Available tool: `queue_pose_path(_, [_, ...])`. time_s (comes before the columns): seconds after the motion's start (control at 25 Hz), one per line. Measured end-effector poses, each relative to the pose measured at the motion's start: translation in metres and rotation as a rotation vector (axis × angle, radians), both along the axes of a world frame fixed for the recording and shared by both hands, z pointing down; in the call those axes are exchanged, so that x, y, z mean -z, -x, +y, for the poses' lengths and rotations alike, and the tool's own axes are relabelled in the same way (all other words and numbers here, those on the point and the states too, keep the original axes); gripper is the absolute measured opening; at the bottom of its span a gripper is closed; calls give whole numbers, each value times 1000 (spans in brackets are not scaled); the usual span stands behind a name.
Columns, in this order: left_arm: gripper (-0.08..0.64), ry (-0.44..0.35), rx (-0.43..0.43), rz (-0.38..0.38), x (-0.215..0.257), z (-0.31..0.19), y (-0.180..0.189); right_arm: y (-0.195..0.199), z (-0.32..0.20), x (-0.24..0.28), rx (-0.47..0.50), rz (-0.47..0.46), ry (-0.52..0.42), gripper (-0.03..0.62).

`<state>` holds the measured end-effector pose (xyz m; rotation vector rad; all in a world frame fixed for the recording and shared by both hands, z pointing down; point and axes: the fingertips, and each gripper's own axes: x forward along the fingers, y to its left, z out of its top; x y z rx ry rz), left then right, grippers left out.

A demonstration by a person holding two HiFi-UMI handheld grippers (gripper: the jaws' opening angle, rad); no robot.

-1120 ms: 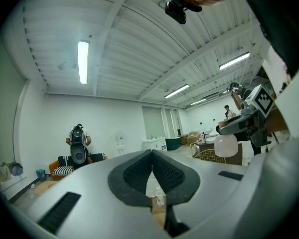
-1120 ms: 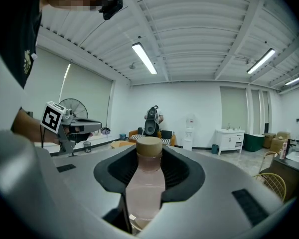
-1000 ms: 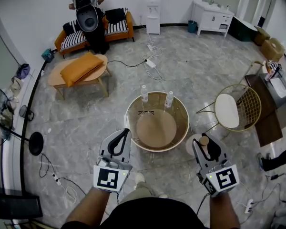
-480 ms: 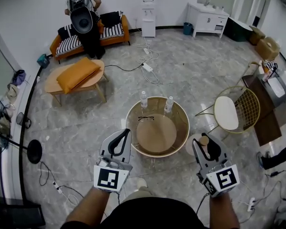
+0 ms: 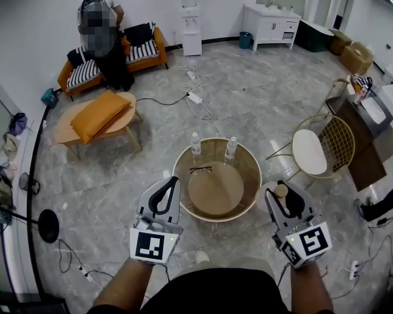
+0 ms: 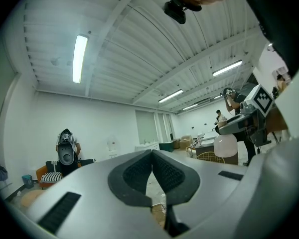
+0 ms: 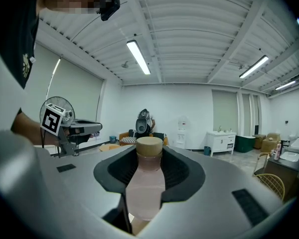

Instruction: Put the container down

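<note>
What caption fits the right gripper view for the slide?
Right gripper shut on the pale, tan-capped container, its neck between the jaws.

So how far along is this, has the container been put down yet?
Not yet. Done: the container is picked up, clamped in the right gripper. In hand: it is held beside the right rim of the round table, not over it. The left gripper is shut and empty. Left: bring the container to a surface, likely that table, and let go.

Empty left gripper (image 5: pixel 172 183) closed; right gripper (image 5: pixel 283 199) grips the container (image 7: pixel 147 183).
</note>
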<state>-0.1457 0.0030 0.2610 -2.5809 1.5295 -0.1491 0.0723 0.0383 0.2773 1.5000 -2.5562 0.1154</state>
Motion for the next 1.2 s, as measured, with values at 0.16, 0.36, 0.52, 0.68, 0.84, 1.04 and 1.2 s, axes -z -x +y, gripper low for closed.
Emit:
queue_pose_path(0.16, [15,-6,-10,4,1,-4,6,10,-8,0,-1,-12,8,152])
queue_pose_path(0.36, [15,33,-8,-2,-14,-6,12,23,-16,-2,22,2,6,152])
queue_pose_path(0.52, [15,39,-11,-4,-18,-14,11,31,-27,-5,55,21,13,152])
queue_pose_path(0.68, [15,43,6,-7,-19,-27,4,25,-40,-9,71,11,15,152])
queue_pose_path(0.84, [15,38,25,-16,-20,-41,-2,21,-56,-17,87,25,19,152])
queue_pose_path(1.04, [15,48,39,-29,-31,-60,-5,19,-85,-28,98,4,13,152])
queue_pose_path(1.2, [15,59,59,-21,-39,-79,-5,16,-108,-32,104,7,-1,152])
